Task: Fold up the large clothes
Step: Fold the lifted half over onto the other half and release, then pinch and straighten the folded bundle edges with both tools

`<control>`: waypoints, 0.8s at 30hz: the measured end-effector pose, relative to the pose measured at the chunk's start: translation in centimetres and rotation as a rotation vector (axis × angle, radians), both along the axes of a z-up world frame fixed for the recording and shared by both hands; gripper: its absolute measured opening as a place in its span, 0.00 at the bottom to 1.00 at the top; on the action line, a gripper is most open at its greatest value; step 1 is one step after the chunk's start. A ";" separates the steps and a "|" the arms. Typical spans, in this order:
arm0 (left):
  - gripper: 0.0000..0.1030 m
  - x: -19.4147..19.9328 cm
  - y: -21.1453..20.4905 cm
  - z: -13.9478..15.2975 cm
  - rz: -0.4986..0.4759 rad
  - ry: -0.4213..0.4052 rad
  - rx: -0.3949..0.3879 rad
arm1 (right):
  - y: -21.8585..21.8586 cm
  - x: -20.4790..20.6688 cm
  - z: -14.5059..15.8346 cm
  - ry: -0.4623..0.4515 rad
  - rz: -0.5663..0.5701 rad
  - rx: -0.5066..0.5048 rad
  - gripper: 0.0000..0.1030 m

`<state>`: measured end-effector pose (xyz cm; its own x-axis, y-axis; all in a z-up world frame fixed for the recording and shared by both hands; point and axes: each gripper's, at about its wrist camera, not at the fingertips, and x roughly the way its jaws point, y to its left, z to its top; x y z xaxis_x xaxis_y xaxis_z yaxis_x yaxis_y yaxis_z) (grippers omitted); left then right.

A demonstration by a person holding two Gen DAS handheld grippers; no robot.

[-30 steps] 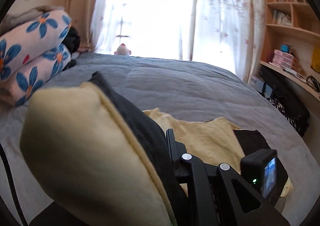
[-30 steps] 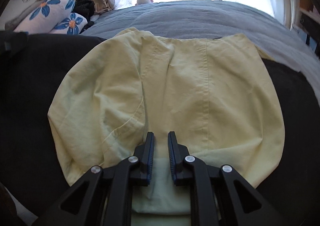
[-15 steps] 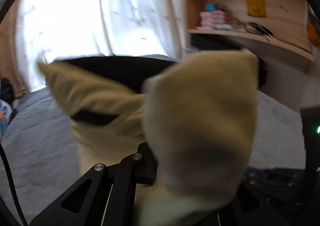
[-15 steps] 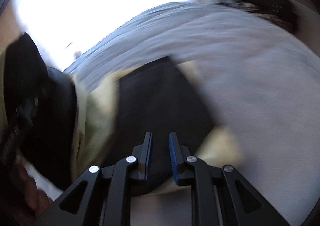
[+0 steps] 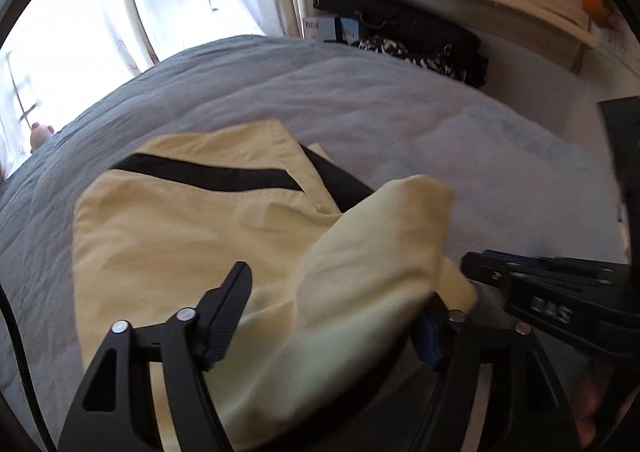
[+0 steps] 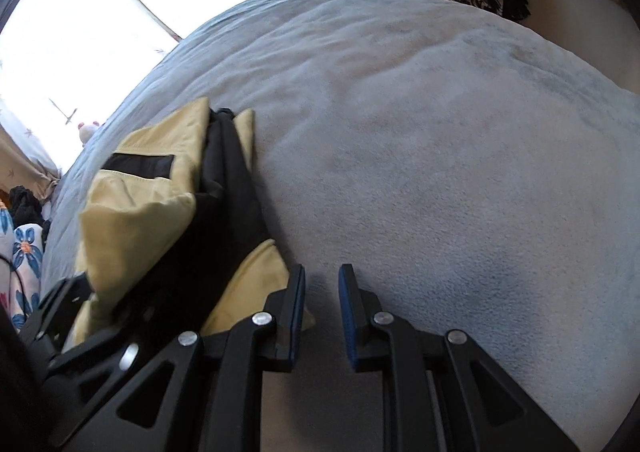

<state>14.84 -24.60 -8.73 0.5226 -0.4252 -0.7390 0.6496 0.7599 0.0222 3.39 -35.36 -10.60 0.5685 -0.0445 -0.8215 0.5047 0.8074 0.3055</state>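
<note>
Yellow-and-black garment (image 5: 192, 236) folded on grey bed (image 5: 400, 112), long axis running away. Left gripper (image 5: 332, 316): just opening, fold loose between jaws. Right gripper (image 6: 320, 308): narrowly parted, empty, beside garment's right edge.

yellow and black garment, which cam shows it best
The left wrist view: the garment fills the middle, its folded top face and black stripe plain, a fold lying between the open left gripper. The right wrist view shows it only edge-on at the left.
</note>
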 end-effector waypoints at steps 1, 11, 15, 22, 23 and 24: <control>0.70 -0.3 0.4 0.9 -0.002 0.003 -0.012 | -0.1 0.1 0.2 -0.009 0.004 -0.001 0.17; 0.72 0.6 10.6 5.3 0.255 0.031 -0.116 | 0.9 0.8 6.4 -0.121 0.089 -0.012 0.31; 0.72 2.7 14.2 3.7 0.400 0.074 -0.043 | 0.5 3.3 7.2 -0.103 0.156 0.139 0.31; 0.72 5.7 17.7 -0.6 0.479 0.260 -0.044 | 0.7 8.3 4.3 0.073 0.215 0.234 0.31; 0.72 5.9 18.0 -1.0 0.478 0.273 -0.059 | 0.8 8.7 3.8 0.095 0.219 0.231 0.31; 0.72 6.1 18.1 -1.4 0.476 0.283 -0.076 | 0.8 9.1 3.3 0.118 0.225 0.226 0.31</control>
<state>20.92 -6.48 -10.09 0.4552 -0.2485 -0.8550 0.2071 0.9635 -0.1697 12.48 -34.58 -7.30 0.4438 0.2623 -0.8569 0.3636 0.8213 0.4397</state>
